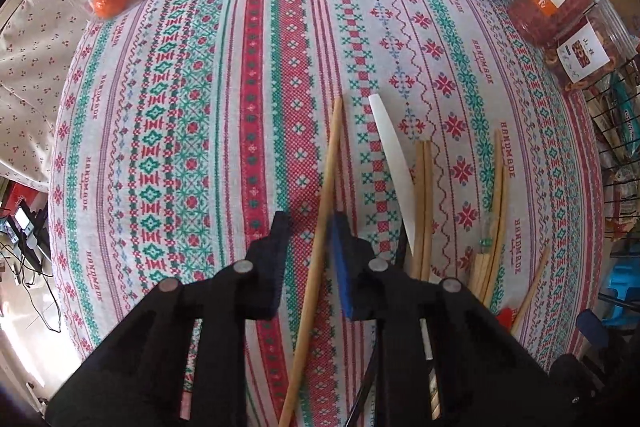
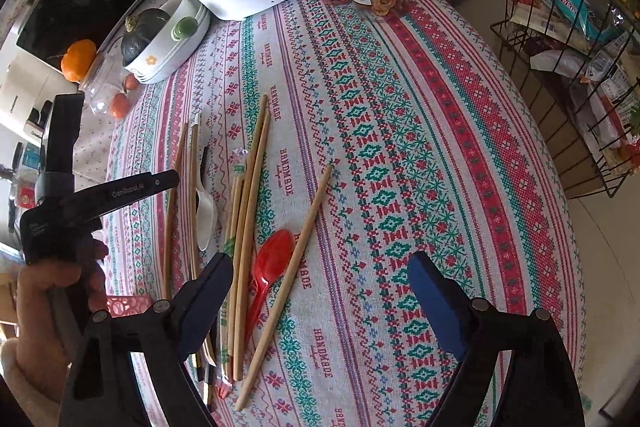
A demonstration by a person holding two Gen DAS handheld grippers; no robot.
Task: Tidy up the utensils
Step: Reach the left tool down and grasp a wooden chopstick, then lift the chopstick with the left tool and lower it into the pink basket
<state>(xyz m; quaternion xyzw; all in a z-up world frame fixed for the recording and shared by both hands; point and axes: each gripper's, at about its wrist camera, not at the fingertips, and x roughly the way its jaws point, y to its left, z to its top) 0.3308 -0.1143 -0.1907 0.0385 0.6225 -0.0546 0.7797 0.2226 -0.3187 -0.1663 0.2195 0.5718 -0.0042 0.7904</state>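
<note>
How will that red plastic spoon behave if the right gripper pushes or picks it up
The red plastic spoon looks thin and glossy, so it is probably very light and may slide on the tablecloth rather than resist. Its curved bowl could make it rock or pivot when nudged. It lies against chopsticks, so pushing it would likely shift those too.

Your worktop wears a woven, matt cloth with red and green cross-stitch pattern (image 2: 400,147). On it you have pale, unvarnished wooden chopsticks (image 2: 252,227), a glossy red plastic spoon (image 2: 272,259) and a smooth white plastic spoon (image 2: 206,211). Your matt black plastic left claw (image 1: 308,255) carries blue rubbery pads (image 1: 340,267).
</note>
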